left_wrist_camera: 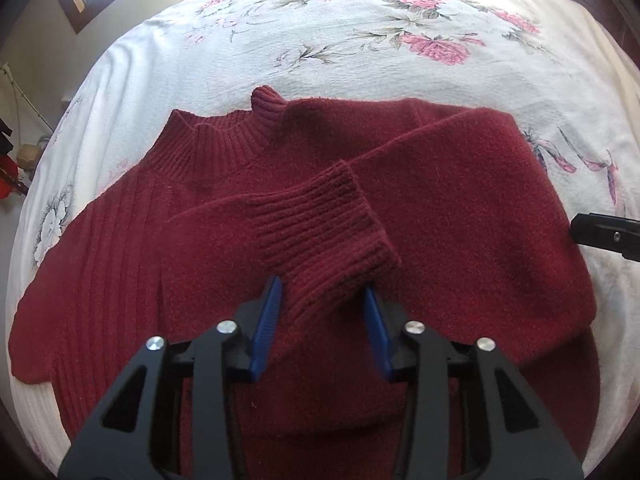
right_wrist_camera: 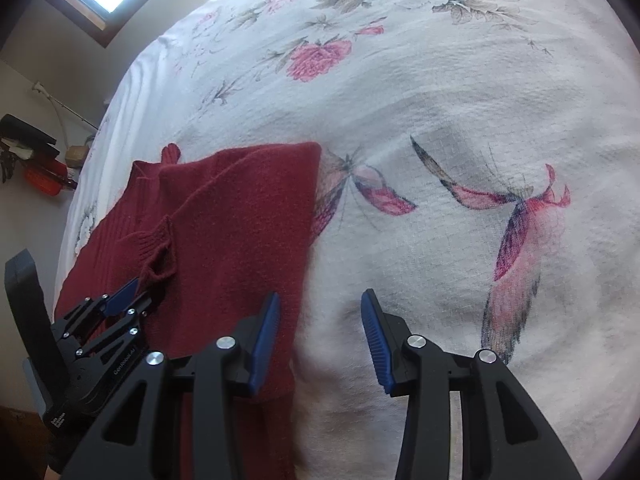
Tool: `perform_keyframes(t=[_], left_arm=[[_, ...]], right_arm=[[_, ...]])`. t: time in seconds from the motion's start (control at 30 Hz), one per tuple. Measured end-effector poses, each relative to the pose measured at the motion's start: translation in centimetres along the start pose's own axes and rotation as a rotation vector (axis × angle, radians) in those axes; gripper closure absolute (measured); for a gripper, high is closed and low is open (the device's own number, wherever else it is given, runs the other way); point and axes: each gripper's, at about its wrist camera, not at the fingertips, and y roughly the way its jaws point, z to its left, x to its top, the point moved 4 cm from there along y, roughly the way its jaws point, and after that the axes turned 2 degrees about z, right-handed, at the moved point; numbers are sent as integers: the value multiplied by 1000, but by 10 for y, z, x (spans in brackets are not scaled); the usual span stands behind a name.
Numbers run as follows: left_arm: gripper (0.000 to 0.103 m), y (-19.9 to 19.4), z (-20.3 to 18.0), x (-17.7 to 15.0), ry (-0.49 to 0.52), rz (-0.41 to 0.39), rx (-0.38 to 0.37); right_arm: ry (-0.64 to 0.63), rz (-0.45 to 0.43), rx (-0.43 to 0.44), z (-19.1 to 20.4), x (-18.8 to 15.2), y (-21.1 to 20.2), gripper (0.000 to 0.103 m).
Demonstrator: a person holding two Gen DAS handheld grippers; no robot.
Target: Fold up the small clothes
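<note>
Left wrist: sweater [left_wrist_camera: 440, 208] mid-bed [left_wrist_camera: 280, 52], both sleeves folded in. Left gripper [left_wrist_camera: 322, 320] apart around cuff [left_wrist_camera: 324, 236]; right gripper [right_wrist_camera: 320, 340] apart, empty. Body fold left.

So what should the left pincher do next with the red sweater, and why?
Probably let go and pull back. The left gripper is open around the ribbed cuff, and that sleeve already lies folded across the sweater. The right gripper is open over the bedspread.

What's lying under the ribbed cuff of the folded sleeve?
The cuff rests on the red sweater's front. Beneath that lies the flowered bedspread, hidden there by the sweater.
</note>
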Motion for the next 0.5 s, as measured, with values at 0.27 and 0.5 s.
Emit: perform_keyframes(t=[0.27, 0.5], left_arm=[[94, -52, 61, -7, -223, -143, -132], [93, -67, 127, -24, -361, -189, -99]], right_arm=[[-46, -25, 30, 16, -1, -6, 60], [-171, -4, 69, 57, -10, 0, 59]])
